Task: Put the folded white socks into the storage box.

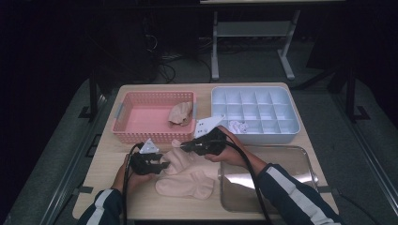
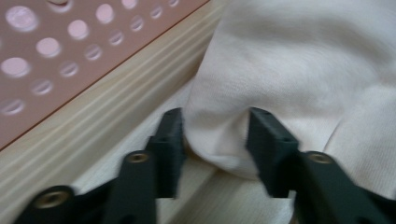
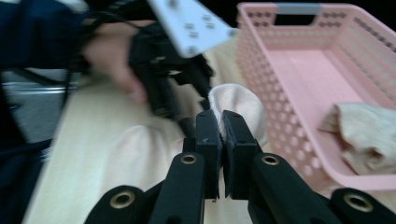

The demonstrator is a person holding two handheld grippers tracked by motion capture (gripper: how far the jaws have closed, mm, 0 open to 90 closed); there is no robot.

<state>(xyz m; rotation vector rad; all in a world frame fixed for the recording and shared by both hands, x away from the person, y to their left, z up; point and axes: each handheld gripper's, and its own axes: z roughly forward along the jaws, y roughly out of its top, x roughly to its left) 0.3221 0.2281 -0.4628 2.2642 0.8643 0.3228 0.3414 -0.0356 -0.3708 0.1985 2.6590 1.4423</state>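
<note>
Sock [image 1: 187,180], cream, flat on table [image 1: 112,197] at near edge, beside clear tray [image 1: 281,187]. Left gripper [image 1: 162,165] pinching fold at left side; right gripper [image 1: 180,146] clamped tight on raised end. Beyond: pink basket [image 1: 131,117] holding tan cloth [image 1: 180,113].

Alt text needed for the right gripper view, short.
The right tool pinches a fold of cream sock between its closed black jaws. The left tool, in a hand, is at the same sock just beyond, and a pink basket holding a tan cloth stands at the right.
</note>
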